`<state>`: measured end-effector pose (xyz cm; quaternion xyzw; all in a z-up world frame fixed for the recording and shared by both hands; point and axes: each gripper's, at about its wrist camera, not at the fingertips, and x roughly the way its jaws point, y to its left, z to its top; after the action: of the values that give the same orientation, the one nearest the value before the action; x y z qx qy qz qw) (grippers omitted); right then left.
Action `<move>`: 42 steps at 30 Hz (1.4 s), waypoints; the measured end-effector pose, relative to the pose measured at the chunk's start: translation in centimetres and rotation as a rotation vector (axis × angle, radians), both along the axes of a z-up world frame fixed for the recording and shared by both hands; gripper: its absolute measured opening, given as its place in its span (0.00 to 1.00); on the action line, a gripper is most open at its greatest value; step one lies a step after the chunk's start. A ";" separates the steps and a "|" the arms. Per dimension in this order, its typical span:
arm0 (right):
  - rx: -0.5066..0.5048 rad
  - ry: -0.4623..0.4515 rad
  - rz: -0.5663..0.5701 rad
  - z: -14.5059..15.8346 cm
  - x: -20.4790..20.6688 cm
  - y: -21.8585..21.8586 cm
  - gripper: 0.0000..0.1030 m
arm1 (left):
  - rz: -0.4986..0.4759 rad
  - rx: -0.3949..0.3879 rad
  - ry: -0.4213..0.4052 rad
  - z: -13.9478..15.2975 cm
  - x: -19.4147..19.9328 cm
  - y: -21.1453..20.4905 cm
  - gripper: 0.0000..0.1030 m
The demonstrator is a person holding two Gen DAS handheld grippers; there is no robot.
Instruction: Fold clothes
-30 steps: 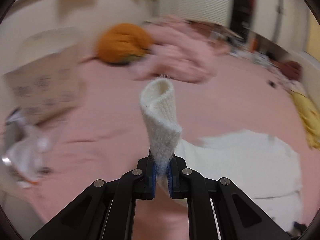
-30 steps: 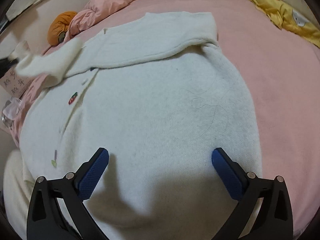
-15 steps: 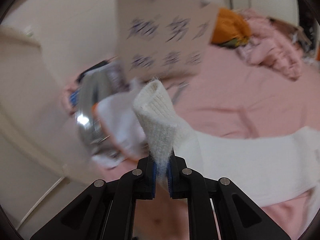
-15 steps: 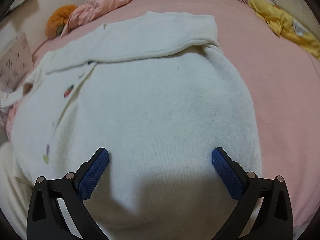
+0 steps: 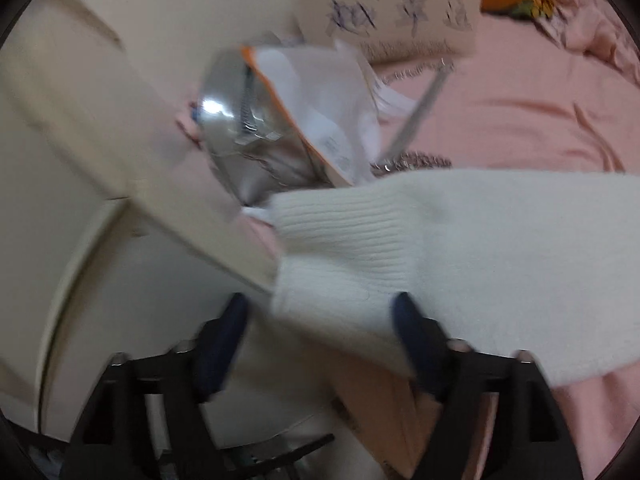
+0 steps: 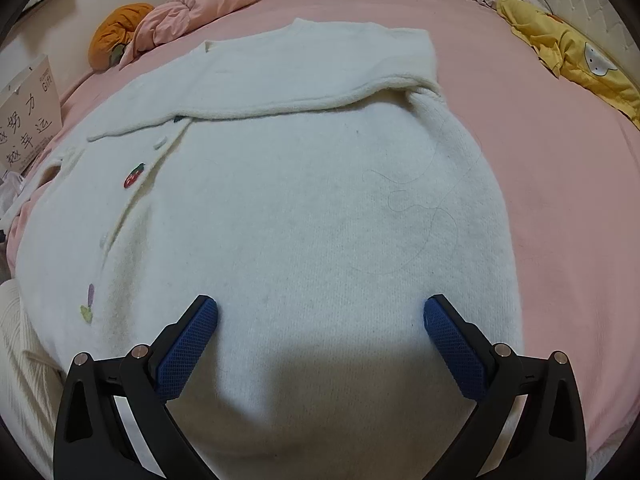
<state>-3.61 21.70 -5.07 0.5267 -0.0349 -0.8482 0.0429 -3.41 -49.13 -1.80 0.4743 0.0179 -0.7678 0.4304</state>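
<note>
A white knit cardigan lies spread on the pink bed, one sleeve folded across its upper part. Its other sleeve stretches out to the bed's left edge, with the ribbed cuff hanging over the edge. My left gripper is open, jaws wide, with the cuff lying between them, not pinched. My right gripper is open and empty, hovering just above the cardigan's lower part.
A silver and white bag and a cardboard sign with writing stand at the bed's left edge; the sign also shows in the right wrist view. An orange cushion, pink duvet and yellow garment lie around.
My left gripper carried the sleeve out to the left edge of the bed, then opened and let go of the cuff. My right gripper stayed open over the cardigan.
</note>
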 end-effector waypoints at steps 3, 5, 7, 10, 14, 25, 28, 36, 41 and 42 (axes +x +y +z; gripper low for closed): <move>0.001 0.001 -0.003 -0.1 0.0 0.0 1.00 | -0.046 0.076 0.163 2.3 1.4 2.1 0.84; 0.002 0.001 -0.006 -0.1 0.0 -0.1 1.00 | -0.077 0.127 0.272 3.8 2.4 3.5 0.84; 0.004 0.001 -0.007 -0.1 0.0 -0.1 1.00 | -0.160 0.198 0.386 5.1 2.2 5.4 0.85; 0.004 0.002 -0.007 -0.1 0.1 -0.1 1.00 | -0.288 0.339 0.403 4.6 -1.4 8.1 0.90; 0.004 0.003 0.002 -0.1 0.0 0.1 1.00 | -0.234 0.369 0.107 -2.3 -8.7 9.4 0.91; -0.004 0.002 0.004 -0.1 -0.3 0.7 1.00 | -0.157 0.308 0.112 -2.5 -10.4 10.1 0.95; -0.013 0.002 0.006 0.0 -0.2 0.8 1.00 | -0.146 0.370 0.080 -3.8 -11.3 8.8 0.98; -0.066 0.004 -0.041 0.3 -0.3 1.4 1.00 | -0.247 0.235 0.460 8.2 -7.0 17.2 0.95; -0.059 0.001 -0.046 0.5 -0.4 1.2 1.00 | -0.615 0.372 0.412 8.8 -4.4 29.6 0.99; -0.066 0.008 -0.053 0.7 -0.3 1.4 1.00 | -0.666 0.385 0.373 7.7 -4.4 31.9 0.99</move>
<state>-3.93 23.07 -4.36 0.5205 -0.0768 -0.8495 0.0381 -7.81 -17.24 5.93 0.3787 0.0841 -0.9202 0.0518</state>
